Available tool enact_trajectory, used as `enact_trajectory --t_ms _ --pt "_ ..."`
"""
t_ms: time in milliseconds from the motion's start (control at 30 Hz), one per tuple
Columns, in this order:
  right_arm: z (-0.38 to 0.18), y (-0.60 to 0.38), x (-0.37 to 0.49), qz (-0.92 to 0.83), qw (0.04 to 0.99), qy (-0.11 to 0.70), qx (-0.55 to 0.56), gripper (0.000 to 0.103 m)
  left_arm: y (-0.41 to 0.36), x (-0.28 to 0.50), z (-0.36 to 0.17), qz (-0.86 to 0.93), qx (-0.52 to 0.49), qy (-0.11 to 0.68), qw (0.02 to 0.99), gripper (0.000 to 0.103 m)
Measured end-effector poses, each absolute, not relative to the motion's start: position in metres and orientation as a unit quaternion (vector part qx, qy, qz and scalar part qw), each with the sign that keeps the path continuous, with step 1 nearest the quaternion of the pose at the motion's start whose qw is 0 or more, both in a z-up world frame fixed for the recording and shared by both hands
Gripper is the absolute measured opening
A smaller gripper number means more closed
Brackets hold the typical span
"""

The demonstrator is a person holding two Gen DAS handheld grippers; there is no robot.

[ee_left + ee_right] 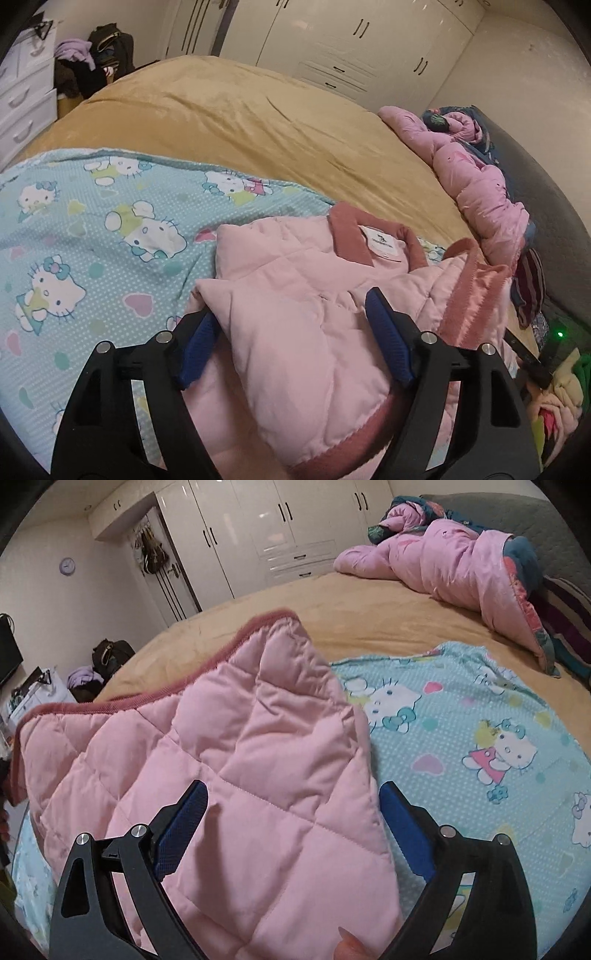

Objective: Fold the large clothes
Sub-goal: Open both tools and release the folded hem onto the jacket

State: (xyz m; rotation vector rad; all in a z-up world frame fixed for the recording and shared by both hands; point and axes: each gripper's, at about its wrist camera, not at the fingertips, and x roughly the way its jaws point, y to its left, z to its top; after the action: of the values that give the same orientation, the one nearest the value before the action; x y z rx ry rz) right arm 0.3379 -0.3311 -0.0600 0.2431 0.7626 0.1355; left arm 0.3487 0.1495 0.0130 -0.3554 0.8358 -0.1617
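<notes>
We have the pink quilted jacket (295,302) partly folded on the bed (229,110) (collar showing); left gripper (291,328) and right gripper (295,812) jaws gape wide, gripping nothing. Final folds remain.

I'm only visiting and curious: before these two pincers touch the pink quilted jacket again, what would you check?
1. Left gripper open, pads off cloth: ok.
2. Right gripper open: ok.
3. Pink quilted jacket resting on the turquoise cat-print sheet: ok.
4. Jacket folded flat: not ok, one panel still bulges up.
5. Dark-pink collar visible: ok.
6. Sleeves tucked: cannot tell.
</notes>
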Motion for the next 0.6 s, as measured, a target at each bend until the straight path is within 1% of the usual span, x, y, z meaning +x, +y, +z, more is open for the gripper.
enact_trajectory --t_ms 33,100,333,367,400,500,600 --pt "-0.062 -0.331 0.339 0.065 0.918 0.372 0.119 0.093 0.150 0.345 0.016 -0.082 -0.175 0.398 0.897 0.072" --pt "-0.063 -0.333 0.338 0.064 0.918 0.373 0.120 0.093 0.153 0.335 0.024 -0.095 -0.185 0.381 0.901 0.080" --pt "-0.062 -0.341 0.339 0.081 0.914 0.367 0.152 0.093 0.167 0.323 0.033 -0.110 -0.219 0.354 0.903 0.081" --pt "-0.062 -0.342 0.339 0.080 0.914 0.366 0.155 0.093 0.169 0.322 0.034 -0.111 -0.223 0.349 0.903 0.083" --pt "-0.061 -0.342 0.339 0.078 0.914 0.366 0.156 0.093 0.172 0.319 0.038 -0.105 -0.223 0.337 0.909 0.094" --pt "-0.060 -0.342 0.338 0.078 0.915 0.364 0.156 0.093 0.177 0.306 0.056 -0.093 -0.200 0.300 0.928 0.094" --pt "-0.060 -0.340 0.338 0.075 0.915 0.365 0.154 0.093 0.172 0.303 0.061 -0.057 -0.134 0.296 0.944 0.094"
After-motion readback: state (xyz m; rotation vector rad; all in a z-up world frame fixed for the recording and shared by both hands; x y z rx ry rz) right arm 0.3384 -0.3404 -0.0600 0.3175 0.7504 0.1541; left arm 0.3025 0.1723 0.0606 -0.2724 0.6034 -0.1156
